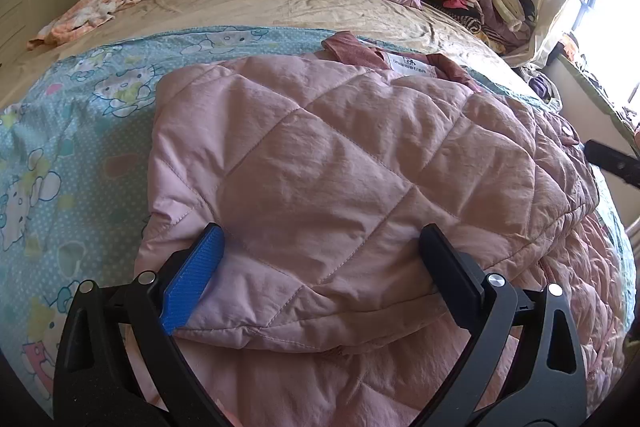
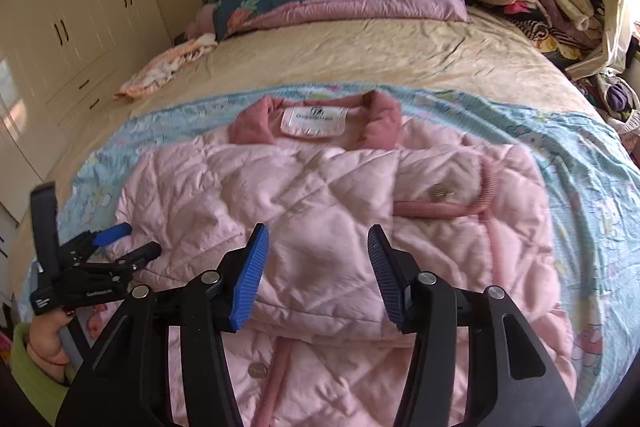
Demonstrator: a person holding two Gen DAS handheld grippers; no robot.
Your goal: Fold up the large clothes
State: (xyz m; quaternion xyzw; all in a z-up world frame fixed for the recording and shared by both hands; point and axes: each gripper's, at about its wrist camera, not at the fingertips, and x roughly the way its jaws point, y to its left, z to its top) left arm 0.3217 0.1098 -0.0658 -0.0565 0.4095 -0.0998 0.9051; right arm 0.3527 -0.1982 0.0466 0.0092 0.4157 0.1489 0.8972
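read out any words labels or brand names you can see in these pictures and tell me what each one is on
Neck label inside the collar of the pink quilted jacket: one line of print under a small logo, too blurred to read.
Left gripper body: small white lettering, too small to read.
Cartoon cat sheet: pictures only, no words legible.

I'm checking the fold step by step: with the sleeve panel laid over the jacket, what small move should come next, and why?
Probably bring the open right gripper down to the jacket's near edge, matching the left gripper, whose open jaws straddle the edge of the folded panel. The collar lies flat at the far end and both sides look folded in, so lifting the near end toward it seems next.
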